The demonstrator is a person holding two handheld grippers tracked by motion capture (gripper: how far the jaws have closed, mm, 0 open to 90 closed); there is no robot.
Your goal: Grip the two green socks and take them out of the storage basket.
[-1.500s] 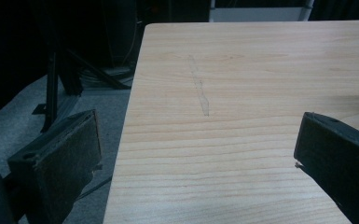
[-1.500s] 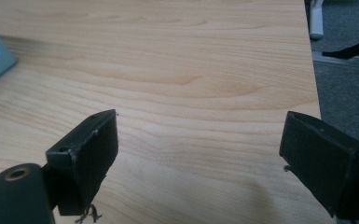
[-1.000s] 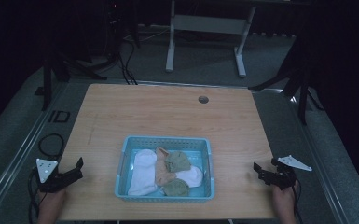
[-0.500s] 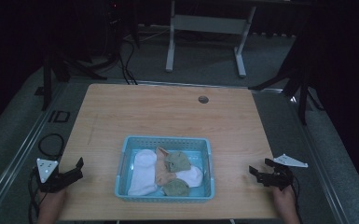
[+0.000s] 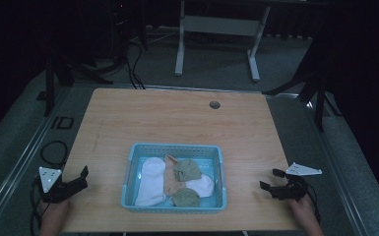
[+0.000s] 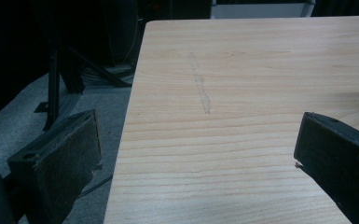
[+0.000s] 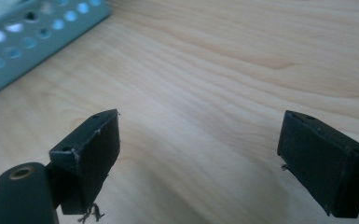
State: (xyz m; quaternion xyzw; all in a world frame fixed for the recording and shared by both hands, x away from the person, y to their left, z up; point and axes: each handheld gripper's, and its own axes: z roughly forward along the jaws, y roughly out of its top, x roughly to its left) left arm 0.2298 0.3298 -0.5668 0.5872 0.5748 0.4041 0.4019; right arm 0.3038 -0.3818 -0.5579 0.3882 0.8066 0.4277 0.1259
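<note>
A light blue perforated basket (image 5: 216,153) sits near the front middle of the wooden table (image 5: 177,118). Inside lie a white sock (image 5: 150,181), a peach sock (image 5: 170,178), green socks (image 5: 189,170) and another white piece (image 5: 202,185). My left gripper (image 5: 83,176) rests at the table's front left edge, open and empty, its jaws wide apart over bare wood (image 6: 200,154). My right gripper (image 5: 270,179) hovers at the front right, open and empty, pointing toward the basket, whose wall (image 7: 32,37) appears at the upper left of the right gripper view.
A round cable hole (image 5: 214,104) lies near the table's far edge. Beyond the table stand a white frame (image 5: 216,29) and dark stands (image 5: 320,93) on grey floor. Cables (image 5: 51,147) trail off the left side.
My right gripper has shifted slightly left and inward over the table toward the basket. The left gripper has stayed put.
</note>
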